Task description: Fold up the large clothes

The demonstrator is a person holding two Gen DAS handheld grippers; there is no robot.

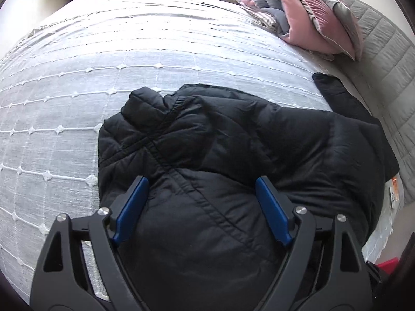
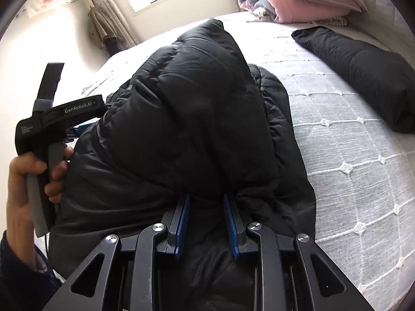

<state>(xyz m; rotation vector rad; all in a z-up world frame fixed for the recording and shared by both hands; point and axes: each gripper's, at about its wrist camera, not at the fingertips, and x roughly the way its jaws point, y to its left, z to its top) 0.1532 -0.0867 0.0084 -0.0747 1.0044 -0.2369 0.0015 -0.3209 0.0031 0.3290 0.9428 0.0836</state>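
On the left gripper's [image 2: 77,127] body, "GenRobot.AI" reads white; its fingers stand apart. Right gripper [image 2: 206,202] fingers clamp the black jacket [image 2: 194,108].

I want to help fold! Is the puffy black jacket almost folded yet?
Not yet. The black puffer jacket is spread on the white bedspread. The right gripper pinches a lifted fold of it; the left gripper hovers open above. One sleeve lies stretched out, so most folding remains.

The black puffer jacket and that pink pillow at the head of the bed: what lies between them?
Only bare white bedspread separates the black puffer jacket from the pink pillow, seen in the left wrist view.
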